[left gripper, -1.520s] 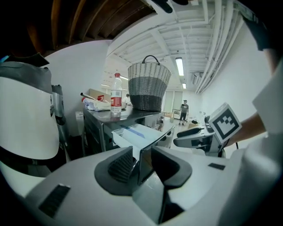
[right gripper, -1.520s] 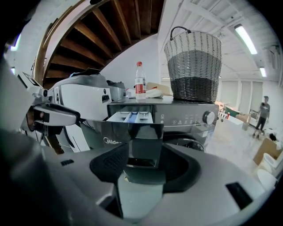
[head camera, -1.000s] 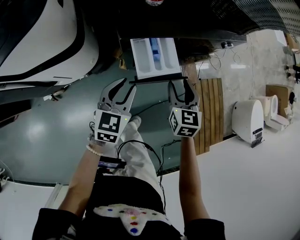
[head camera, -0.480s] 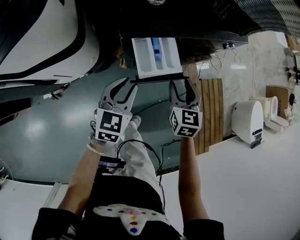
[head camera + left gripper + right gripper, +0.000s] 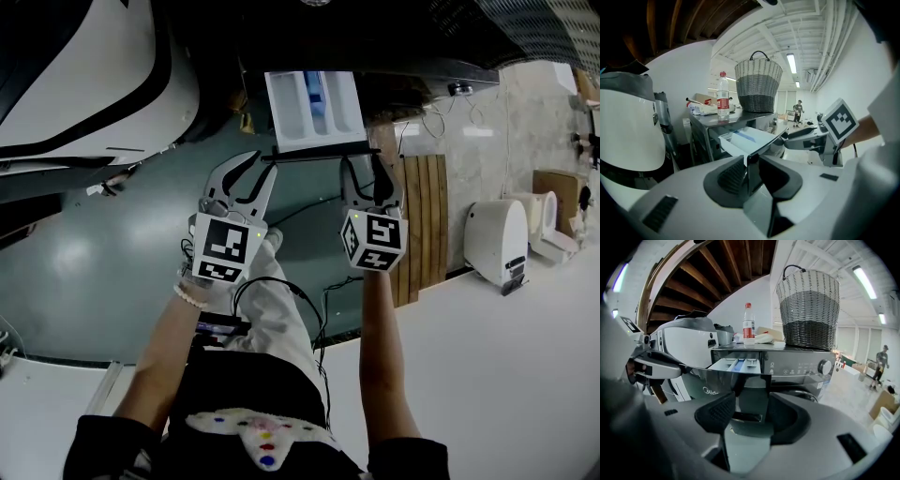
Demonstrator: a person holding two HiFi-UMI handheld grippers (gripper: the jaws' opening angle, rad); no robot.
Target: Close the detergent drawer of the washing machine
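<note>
Though mid-closure, left fingers [image 5: 730, 178] astride drawer front [image 5: 314, 154]

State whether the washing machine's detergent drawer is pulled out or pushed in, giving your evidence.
Pulled out: the detergent drawer juts from the washing machine front, its white and blue inside exposed from above.

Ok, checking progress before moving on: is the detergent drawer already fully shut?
No, the detergent drawer stands pulled out from the washing machine, its white compartments open to view.
</note>
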